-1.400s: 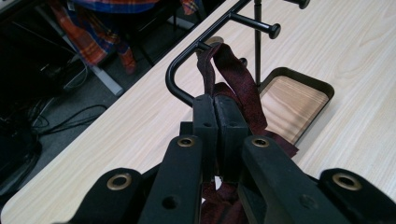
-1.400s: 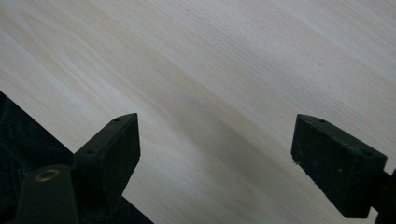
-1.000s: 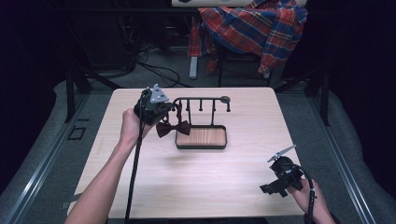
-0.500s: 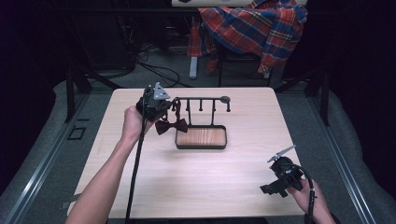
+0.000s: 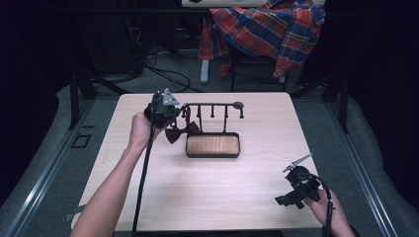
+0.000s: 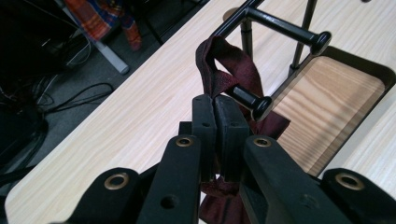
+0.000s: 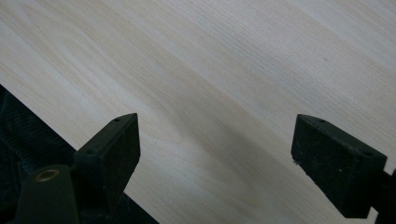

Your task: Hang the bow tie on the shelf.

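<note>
Left gripper jaws pinch the bow tie (right gripper jaws gape).

Left of the rack and in front of its tray, bare table offers open passage; its crossbar and pegs block the back.

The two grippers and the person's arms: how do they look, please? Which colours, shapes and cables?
Both the left gripper and the right gripper are black, each with a grey three-cornered plate on top and a black cable trailing back. The jaws are blocky black fingers with brass-coloured rivets. The forearms are bare: no sleeves or gloves.
</note>
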The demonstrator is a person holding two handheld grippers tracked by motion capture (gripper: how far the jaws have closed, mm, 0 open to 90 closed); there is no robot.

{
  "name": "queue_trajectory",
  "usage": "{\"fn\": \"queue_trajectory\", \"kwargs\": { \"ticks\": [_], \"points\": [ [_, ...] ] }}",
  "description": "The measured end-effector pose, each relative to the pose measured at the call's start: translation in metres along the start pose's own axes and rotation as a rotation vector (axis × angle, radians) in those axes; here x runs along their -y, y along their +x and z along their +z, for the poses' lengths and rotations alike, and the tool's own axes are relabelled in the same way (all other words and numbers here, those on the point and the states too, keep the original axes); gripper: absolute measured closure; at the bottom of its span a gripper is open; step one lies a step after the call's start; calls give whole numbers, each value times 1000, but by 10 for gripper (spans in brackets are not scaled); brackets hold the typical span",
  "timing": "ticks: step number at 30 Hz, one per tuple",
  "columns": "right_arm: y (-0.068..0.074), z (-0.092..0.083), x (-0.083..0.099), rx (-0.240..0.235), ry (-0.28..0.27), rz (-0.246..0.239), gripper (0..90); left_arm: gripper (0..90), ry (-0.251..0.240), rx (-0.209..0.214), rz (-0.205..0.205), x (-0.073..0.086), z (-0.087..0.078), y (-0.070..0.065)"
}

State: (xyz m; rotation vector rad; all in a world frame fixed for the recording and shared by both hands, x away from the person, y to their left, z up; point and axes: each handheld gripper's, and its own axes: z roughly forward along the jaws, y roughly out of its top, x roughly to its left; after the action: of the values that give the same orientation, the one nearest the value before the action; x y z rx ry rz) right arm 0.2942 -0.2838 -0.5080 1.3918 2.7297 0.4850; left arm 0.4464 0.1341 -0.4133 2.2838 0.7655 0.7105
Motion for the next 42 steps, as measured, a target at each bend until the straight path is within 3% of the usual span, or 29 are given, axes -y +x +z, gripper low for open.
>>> {"fn": "queue_trajectory", "kwargs": {
  "ticks": [16, 22, 25, 31, 34, 42],
  "points": [
    [1, 1, 0, -1, 3, 1, 154, 804, 68, 11, 20, 9, 8, -4],
    [1, 1, 0, -9, 7, 6, 155, 761, 71, 23, -9, 14, 11, -2],
    [1, 1, -1, 1, 15, -6, 154, 703, 67, 40, -32, 17, 12, -1],
    [2, 1, 0, -9, 5, 9, 154, 509, 79, 33, -59, 22, 15, -2],
    [1, 0, 0, -2, 9, -7, 154, 426, 82, 31, -72, 24, 16, -2],
    [1, 0, 0, -5, 0, 7, 154, 233, 48, 56, -114, 24, 12, -1]
  ]
}}
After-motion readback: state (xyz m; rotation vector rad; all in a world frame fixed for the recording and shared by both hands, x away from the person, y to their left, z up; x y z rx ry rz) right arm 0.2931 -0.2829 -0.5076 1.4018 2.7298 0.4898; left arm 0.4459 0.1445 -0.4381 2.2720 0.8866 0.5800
